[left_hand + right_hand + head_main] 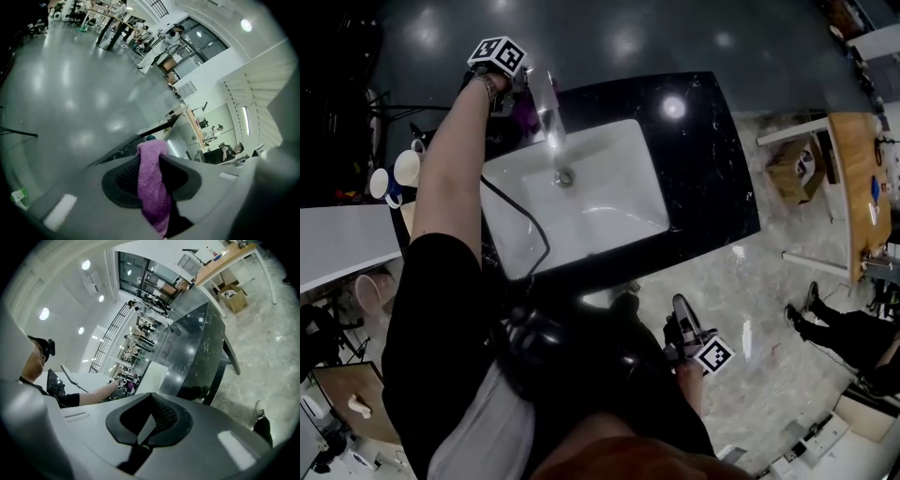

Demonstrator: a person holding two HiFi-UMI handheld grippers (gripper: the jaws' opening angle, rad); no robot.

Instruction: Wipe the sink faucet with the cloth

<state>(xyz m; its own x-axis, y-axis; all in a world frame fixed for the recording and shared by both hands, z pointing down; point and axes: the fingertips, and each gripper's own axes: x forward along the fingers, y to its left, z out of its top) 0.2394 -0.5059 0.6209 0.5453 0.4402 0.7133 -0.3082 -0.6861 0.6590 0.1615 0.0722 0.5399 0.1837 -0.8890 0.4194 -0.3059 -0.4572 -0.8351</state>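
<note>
Head view: left gripper [514, 86] is up at the back left corner of the white sink [609, 159], just beside the chrome faucet [546, 105]. A bit of the purple cloth [525, 111] shows under it, close to the faucet; contact cannot be told. Right gripper [682, 323] hangs low, in front of the black counter [712, 178] and well apart from the sink.

Left gripper view: jaws clamped on the cloth, which stands up between the pads and hangs down behind them.

Right gripper view: jaws closed together, nothing between them. Counter beyond.
</note>
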